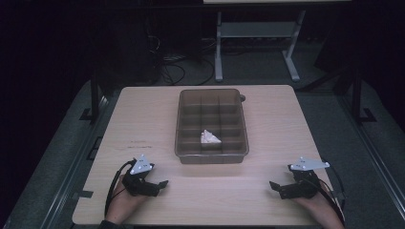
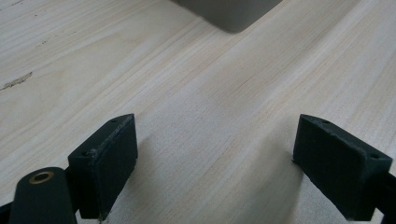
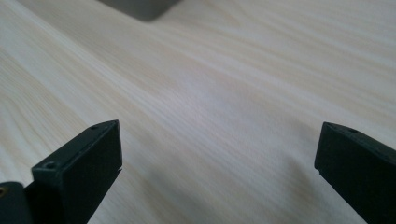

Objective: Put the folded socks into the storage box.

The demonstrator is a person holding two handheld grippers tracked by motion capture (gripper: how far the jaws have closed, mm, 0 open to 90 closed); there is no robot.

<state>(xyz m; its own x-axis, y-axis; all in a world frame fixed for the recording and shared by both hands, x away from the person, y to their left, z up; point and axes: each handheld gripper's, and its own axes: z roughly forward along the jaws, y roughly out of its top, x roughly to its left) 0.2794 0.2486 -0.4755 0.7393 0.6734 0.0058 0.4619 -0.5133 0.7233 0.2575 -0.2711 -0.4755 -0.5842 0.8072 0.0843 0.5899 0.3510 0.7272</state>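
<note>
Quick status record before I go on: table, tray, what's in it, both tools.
table: light wood, bare apart from the tray
tray: grey, divided into compartments, at the table's middle, toward the far side
contents: one white crumpled piece in a middle-column compartment of the second row from the near end; other compartments look empty
left tool: near-left of the tray, jaws wide apart, nothing between them
right tool: near-right of the tray, jaws wide apart, nothing between them
contact: neither tool touches the tray
</note>
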